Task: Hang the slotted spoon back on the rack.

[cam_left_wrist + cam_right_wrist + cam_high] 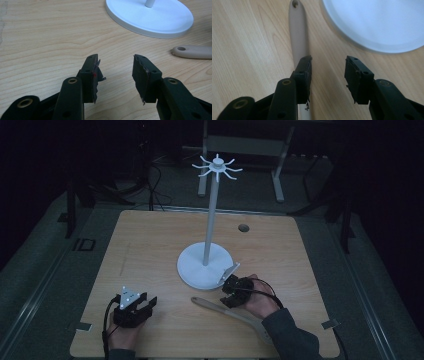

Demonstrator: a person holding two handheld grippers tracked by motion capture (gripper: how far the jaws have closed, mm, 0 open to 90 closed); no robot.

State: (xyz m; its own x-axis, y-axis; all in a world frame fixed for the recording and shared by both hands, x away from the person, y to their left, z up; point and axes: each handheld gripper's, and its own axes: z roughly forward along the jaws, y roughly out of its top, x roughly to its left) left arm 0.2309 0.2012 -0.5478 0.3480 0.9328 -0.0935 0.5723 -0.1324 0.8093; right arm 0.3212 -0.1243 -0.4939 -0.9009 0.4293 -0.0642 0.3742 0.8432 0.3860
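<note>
Beige spatula (298, 32) beneath open right claw (328, 62), left claw (116, 61) open, empty.

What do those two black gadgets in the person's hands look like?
Both are black plastic with two blocky jaws and brass-ringed screw holes. The left gripper carries a grey three-cornered plate, as does the right gripper. Black cables trail from each. A dark grey sleeve covers the right forearm.

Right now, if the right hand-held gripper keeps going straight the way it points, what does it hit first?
Probably the tabletop between its open jaws. The right hand-held gripper tilts down at the wood; the beige utensil handle runs under its left jaw, not between the jaws. Farther ahead lies the white stand base. Depth is unclear.
</note>
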